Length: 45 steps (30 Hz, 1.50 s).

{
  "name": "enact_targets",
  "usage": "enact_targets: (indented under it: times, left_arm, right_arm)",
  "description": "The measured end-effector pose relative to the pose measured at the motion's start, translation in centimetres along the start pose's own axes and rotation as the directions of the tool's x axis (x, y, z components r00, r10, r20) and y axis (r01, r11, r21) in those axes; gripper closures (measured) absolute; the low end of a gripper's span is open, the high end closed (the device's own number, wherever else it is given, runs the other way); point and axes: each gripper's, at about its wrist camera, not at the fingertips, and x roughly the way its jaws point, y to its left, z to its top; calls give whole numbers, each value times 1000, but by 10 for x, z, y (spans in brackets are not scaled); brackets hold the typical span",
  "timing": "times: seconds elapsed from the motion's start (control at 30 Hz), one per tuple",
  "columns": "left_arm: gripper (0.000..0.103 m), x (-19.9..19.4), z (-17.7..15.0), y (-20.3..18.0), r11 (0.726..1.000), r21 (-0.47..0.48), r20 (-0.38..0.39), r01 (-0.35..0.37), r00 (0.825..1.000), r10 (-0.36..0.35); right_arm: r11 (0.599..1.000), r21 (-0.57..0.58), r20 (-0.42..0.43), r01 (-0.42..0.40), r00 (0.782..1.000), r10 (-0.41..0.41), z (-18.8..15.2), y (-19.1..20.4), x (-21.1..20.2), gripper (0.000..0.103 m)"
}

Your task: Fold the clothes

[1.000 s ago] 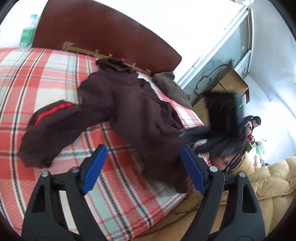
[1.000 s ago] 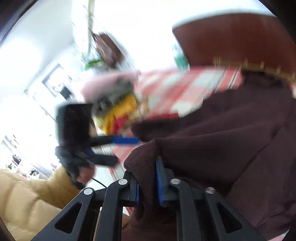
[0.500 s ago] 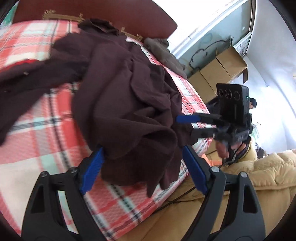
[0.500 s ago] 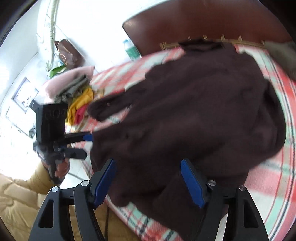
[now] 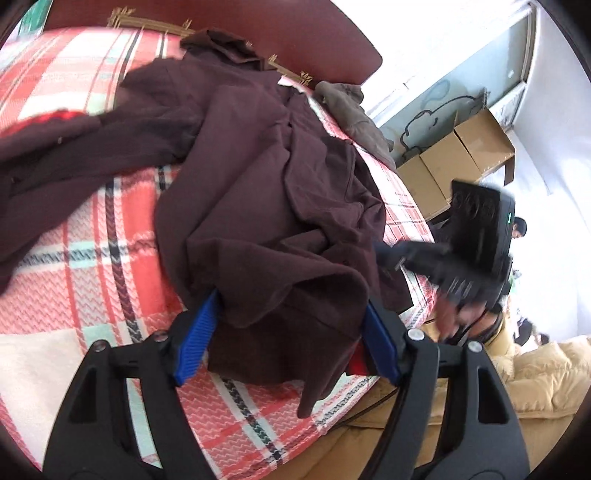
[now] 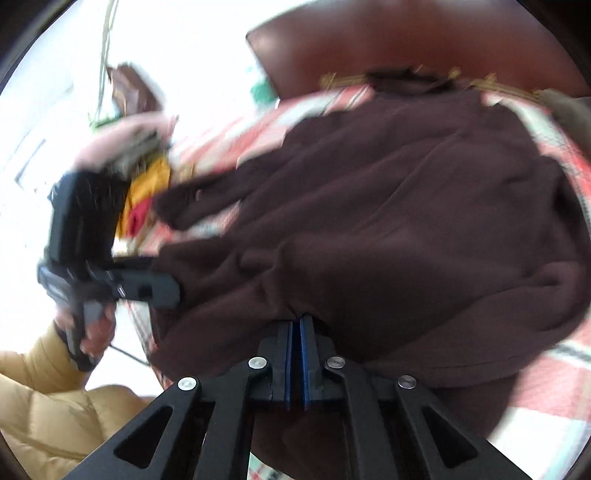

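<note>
A dark maroon garment (image 5: 258, 192) lies rumpled on the red plaid bed (image 5: 92, 258). It also fills the right wrist view (image 6: 388, 221). My left gripper (image 5: 288, 332) is open, its blue pads on either side of the garment's near hem fold. My right gripper (image 6: 295, 325) is shut on the garment's near edge. In the left wrist view the right gripper (image 5: 388, 254) shows blurred at the garment's right side. In the right wrist view the left gripper (image 6: 162, 288) shows at the garment's left edge.
A dark wooden headboard (image 5: 221, 33) stands at the far end of the bed. A brown-grey garment (image 5: 354, 114) lies at the far right corner. Cardboard boxes (image 5: 461, 155) stand beyond the bed. A pile of pink and yellow clothes (image 6: 144, 170) lies at the left.
My right gripper has closed on the garment's near edge; it was open half a second ago. My left gripper has moved closer, so the hem fold now sits between its open pads.
</note>
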Motion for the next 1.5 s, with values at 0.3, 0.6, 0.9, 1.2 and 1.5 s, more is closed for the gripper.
enact_targets:
  times: [0.3,0.6,0.9,1.2,1.5]
  left_arm:
    - [24,2,2,-1,1000,-13,-7,-6,1000,6]
    - [24,5,3,2,999,-46,-12,-16,1000,15]
    - [24,4,1,5,997,-69,-9,-18,1000,17]
    - [24,3,2,3,997,-67,-20,-38,999,36]
    - [24,-1,3,3,994,-76,-27,-79,997,78]
  right_arm:
    - [998,68,132,-4,991,-5,14,-35,-82,74]
    - [939,-342,-140,36,986,-88,-24,54,37,27]
    - [987,-163,-45,-13,999,6,-8,10,-9,97]
    - [992,123,304,-36,953,-3,26,-87,-139,97]
    - [883,406,392,236,828,-401,26,-202,-247,97]
